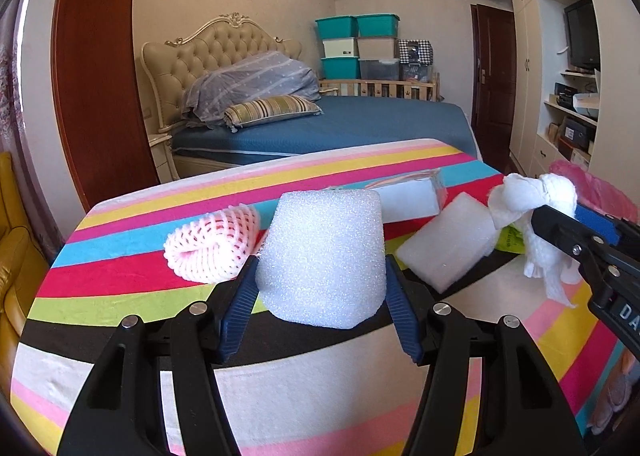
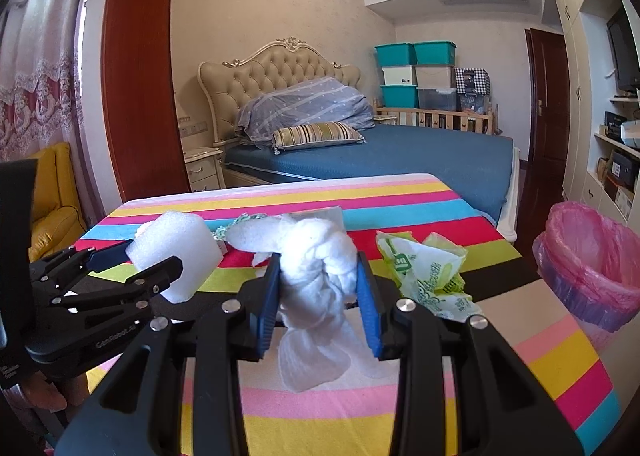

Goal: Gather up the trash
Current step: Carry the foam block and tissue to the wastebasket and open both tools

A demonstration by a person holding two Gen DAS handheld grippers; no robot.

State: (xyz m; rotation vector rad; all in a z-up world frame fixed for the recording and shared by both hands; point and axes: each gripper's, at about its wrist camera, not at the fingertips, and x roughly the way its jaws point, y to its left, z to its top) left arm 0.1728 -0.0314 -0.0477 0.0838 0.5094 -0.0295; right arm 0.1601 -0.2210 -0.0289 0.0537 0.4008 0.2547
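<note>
My left gripper point(image 1: 320, 270) is shut on a white foam block point(image 1: 322, 252), its blue pads pressing both sides, just above the striped tablecloth point(image 1: 120, 296). In the right wrist view the same block point(image 2: 176, 240) sits in the left gripper point(image 2: 154, 256) at the left. A crumpled white tissue wad point(image 2: 316, 256) hangs pinched in my right gripper point(image 2: 318, 268); from the left it shows as tissue point(image 1: 536, 195) in the right gripper point(image 1: 560, 215). On the cloth lie a pink foam net point(image 1: 212, 248), a flat white foam slab point(image 1: 448, 246) and a green plastic bag point(image 2: 428, 272).
A bin with a pink liner point(image 2: 588, 256) stands on the floor off the table's right edge. A white wrapped box point(image 1: 412, 195) lies behind the foam block. Beyond the table are a blue bed point(image 1: 360, 123), a yellow chair point(image 2: 56, 191) at left and shelving on the right.
</note>
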